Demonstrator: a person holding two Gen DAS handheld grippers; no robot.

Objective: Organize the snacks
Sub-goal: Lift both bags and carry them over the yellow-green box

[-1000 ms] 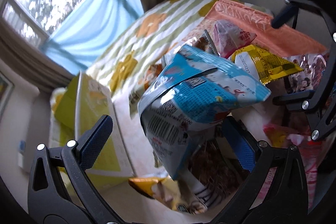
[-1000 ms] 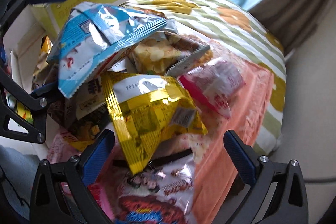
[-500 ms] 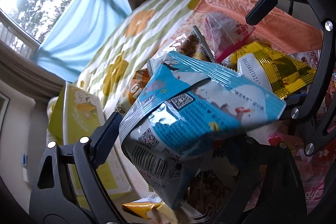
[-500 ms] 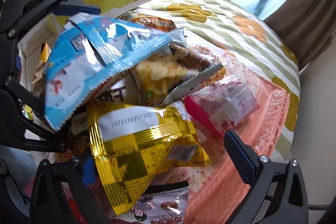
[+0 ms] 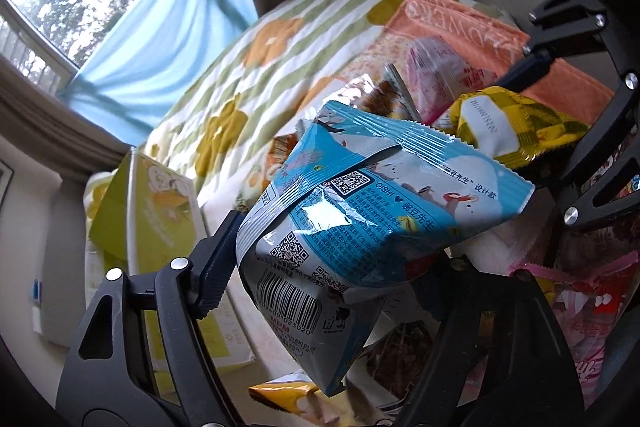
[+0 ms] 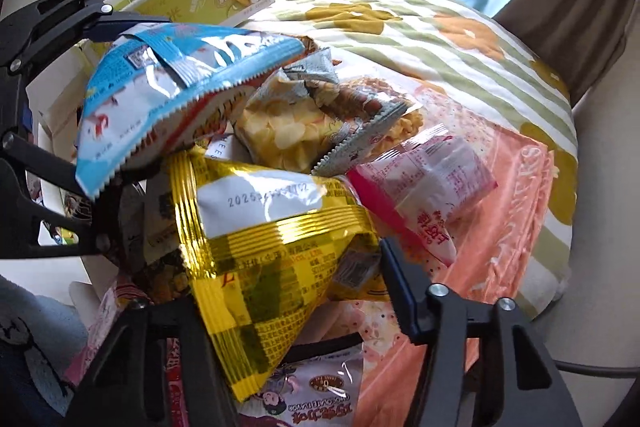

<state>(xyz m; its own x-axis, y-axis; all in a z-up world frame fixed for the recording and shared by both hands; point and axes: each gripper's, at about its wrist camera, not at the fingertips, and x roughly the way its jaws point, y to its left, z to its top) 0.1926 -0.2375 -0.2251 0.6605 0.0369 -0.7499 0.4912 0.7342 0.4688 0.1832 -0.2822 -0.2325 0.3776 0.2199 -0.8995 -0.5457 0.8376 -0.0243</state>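
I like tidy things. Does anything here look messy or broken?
Messy, yes: snack bags lie heaped crookedly on the bed, like the pink packet and crisps bag. The blue bag and yellow bag look crumpled between closing jaws. Nothing looks torn or spilled.

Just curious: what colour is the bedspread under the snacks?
White bedspread with green stripes and mustard-orange flowers, clearest in the right wrist view.
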